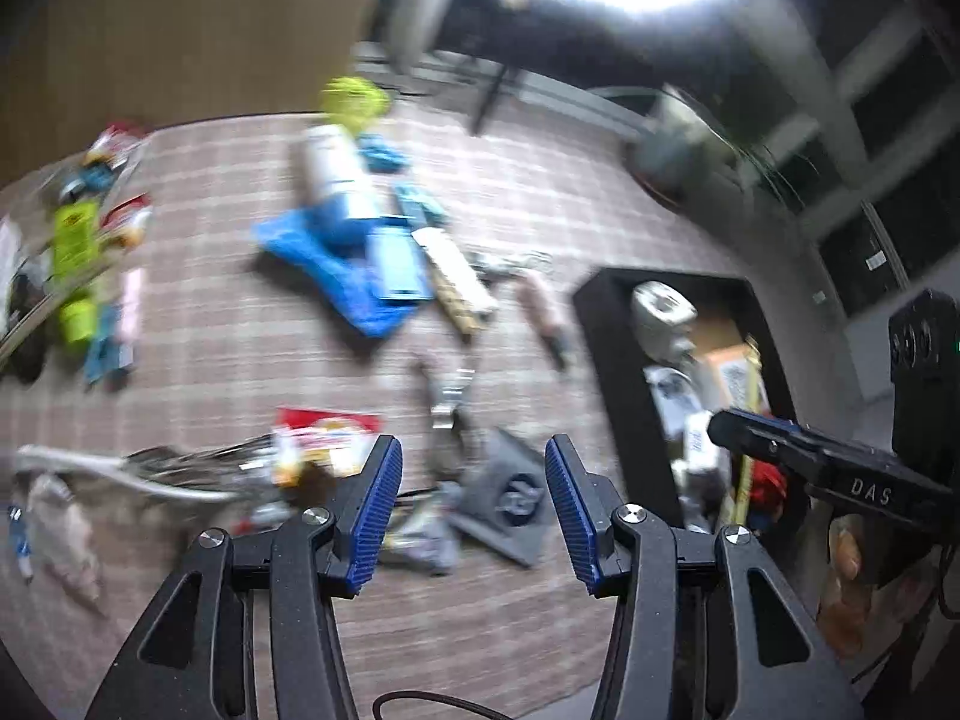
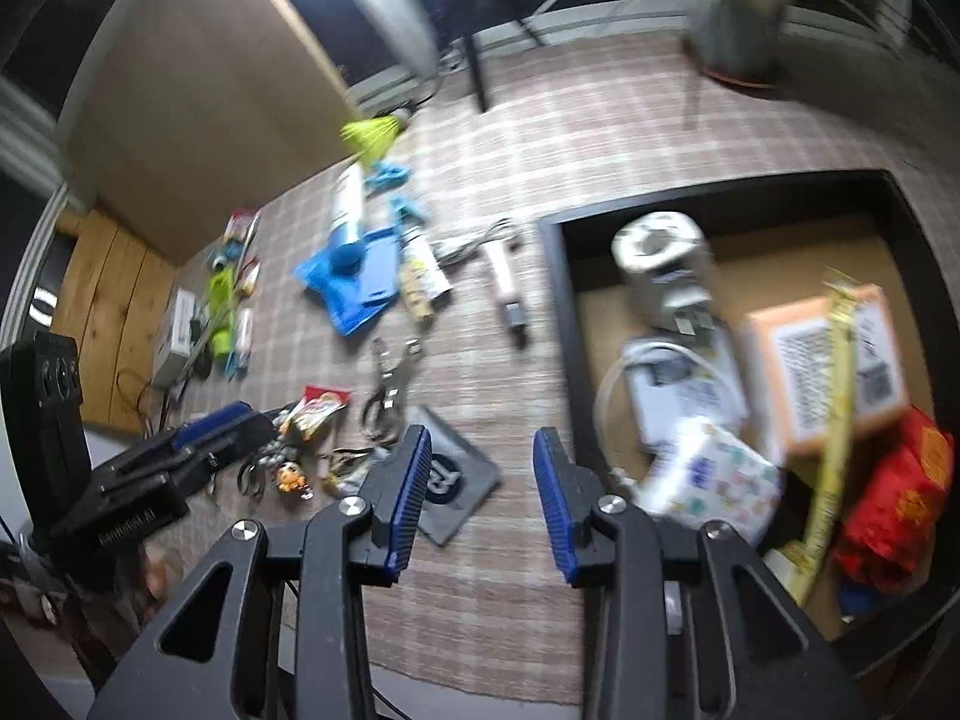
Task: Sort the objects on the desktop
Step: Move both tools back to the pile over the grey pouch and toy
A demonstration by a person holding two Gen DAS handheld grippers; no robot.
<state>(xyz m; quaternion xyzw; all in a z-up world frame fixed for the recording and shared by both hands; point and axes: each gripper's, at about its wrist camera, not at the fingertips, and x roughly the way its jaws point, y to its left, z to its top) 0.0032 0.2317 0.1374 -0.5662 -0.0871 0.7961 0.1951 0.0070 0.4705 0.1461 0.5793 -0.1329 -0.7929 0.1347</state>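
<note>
My left gripper (image 1: 474,504) hangs open above the checked tablecloth (image 1: 252,354), nothing between its blue pads (image 1: 378,510). Below it lie a grey square coaster (image 1: 510,495) and a red-and-white snack packet (image 1: 324,435). My right gripper (image 2: 483,492) is open too and holds nothing; it hovers over the cloth between the grey coaster (image 2: 447,483) and the black tray (image 2: 561,324). The tray holds a tape roll (image 2: 657,249), an orange box (image 2: 822,372), a patterned tissue pack (image 2: 714,480), a red packet (image 2: 900,498) and a yellow strip (image 2: 840,396). The right gripper (image 1: 798,456) shows over the tray (image 1: 618,372) in the left wrist view.
Loose items lie across the cloth: a blue cloth (image 2: 348,288), a white bottle (image 2: 348,204), a yellow-green ball (image 2: 372,135), metal clips (image 2: 390,384), a pink-white tube (image 2: 507,276), green and blue pieces (image 2: 219,312). A potted plant (image 2: 738,18) stands at the far right; a wooden board (image 2: 198,120) stands left.
</note>
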